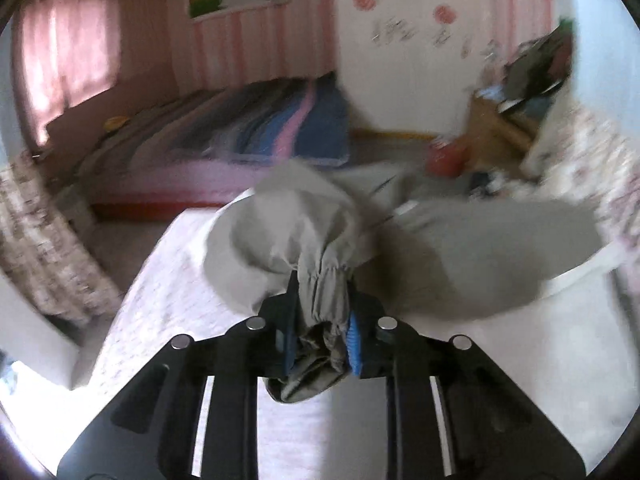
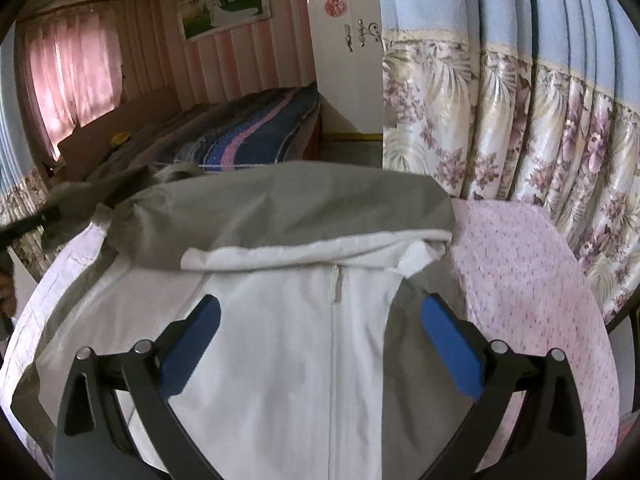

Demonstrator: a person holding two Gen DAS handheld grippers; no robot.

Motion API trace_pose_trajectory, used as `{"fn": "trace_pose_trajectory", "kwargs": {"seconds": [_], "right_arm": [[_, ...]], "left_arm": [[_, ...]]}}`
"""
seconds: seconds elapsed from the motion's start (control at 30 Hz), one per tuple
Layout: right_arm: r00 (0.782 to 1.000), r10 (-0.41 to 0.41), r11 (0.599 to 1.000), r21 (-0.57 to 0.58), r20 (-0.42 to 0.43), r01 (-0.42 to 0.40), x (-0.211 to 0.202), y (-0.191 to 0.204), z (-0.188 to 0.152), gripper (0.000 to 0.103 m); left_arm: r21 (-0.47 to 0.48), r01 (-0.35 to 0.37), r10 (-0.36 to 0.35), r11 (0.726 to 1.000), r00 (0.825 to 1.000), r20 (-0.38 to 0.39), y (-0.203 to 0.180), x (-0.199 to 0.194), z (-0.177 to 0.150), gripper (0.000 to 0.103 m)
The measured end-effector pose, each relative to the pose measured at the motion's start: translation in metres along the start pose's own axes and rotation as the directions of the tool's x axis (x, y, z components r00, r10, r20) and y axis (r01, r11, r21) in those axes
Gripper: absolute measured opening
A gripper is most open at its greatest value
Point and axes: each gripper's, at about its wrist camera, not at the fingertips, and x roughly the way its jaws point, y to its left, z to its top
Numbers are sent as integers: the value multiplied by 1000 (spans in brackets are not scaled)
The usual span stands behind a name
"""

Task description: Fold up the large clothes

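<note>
A large grey and white zip jacket [image 2: 280,320] lies on a pink flowered table cover [image 2: 540,300]. In the left wrist view my left gripper [image 1: 322,300] is shut on the jacket's grey elastic sleeve cuff [image 1: 324,292], and the sleeve [image 1: 288,228] is lifted above the table. The rest of the jacket [image 1: 480,248] spreads to the right. In the right wrist view my right gripper [image 2: 320,320] is open and empty, hovering over the jacket's white zipped front, just below the folded grey part [image 2: 300,216].
A bed with a striped blue and pink blanket [image 1: 272,124] stands behind the table. A flowered curtain [image 2: 520,128] hangs close on the right. A wooden chair with piled items [image 1: 520,92] stands at the far right. A white door [image 2: 348,48] is beyond.
</note>
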Motion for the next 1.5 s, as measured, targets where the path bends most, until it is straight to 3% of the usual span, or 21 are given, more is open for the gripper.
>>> {"fn": "trace_pose_trajectory", "kwargs": {"seconds": [0.1,0.2,0.3,0.33,0.4,0.47,0.53,0.6,0.63,0.7,0.77,0.93,1.03,1.13,1.27,1.3,1.33,1.37,1.43,1.5], "right_arm": [[1000,11,1000,9,18,-11,-2,-2,6,101],[1000,14,1000,21,27,-14,-4,-7,7,101],[1000,0,999,34,21,-1,-3,-16,2,101],[1000,-6,999,40,20,5,-3,-20,1,101],[1000,-27,997,71,8,27,-1,-34,-4,101],[999,-40,993,107,-3,40,-1,-46,-9,101],[998,-56,990,129,-8,56,-4,-56,-14,101],[998,-63,987,145,-8,64,-7,-64,-17,101],[998,-63,986,157,-8,63,-9,-67,-18,101],[999,-50,980,192,-3,50,-14,-73,-22,101],[1000,-21,977,213,-4,21,-15,-73,-23,101],[996,90,972,221,-30,-81,-7,-43,-21,101],[988,134,977,175,-74,-120,8,-7,-24,101],[983,114,990,105,-143,-100,33,37,-32,101],[979,99,987,141,-180,-74,62,52,-36,101],[977,113,983,162,-183,-84,68,52,-36,95],[970,148,976,186,-193,-112,78,53,-36,61],[967,151,975,191,-205,-112,83,52,-35,47],[970,166,973,190,-180,-132,83,46,-26,27],[984,136,985,120,-116,-122,67,41,-5,21]], "left_arm": [[15,140,-140,990,989,35,-45,-31,20,18],[40,289,-291,956,956,33,-99,-51,27,18],[40,427,-427,903,904,-9,-153,-55,19,18],[29,479,-478,877,878,-40,-176,-51,13,19],[29,535,-531,845,844,-79,-205,-45,0,23],[39,561,-553,827,823,-131,-237,-34,-19,45],[14,577,-569,816,808,-152,-252,-28,-32,88],[4,581,-574,814,805,-149,-256,-28,-40,100],[7,584,-576,812,803,-153,-257,-30,-44,100],[27,582,-573,813,807,-144,-252,-34,-48,100],[55,561,-553,826,826,-107,-240,-40,-46,100],[121,387,-393,914,919,26,-180,-49,-31,100],[162,192,-209,968,973,98,-140,-38,-28,100],[143,69,-85,987,990,109,-99,-18,-27,100],[74,5,-10,997,997,74,-56,7,-26,100],[58,-5,1,998,998,67,-47,13,-26,100],[38,-23,20,999,998,61,-38,19,-26,100],[25,-35,34,999,998,59,-33,23,-25,100],[2,-45,45,999,998,45,-21,30,-24,100],[-3,-53,53,999,998,45,-13,32,-20,100]]}}
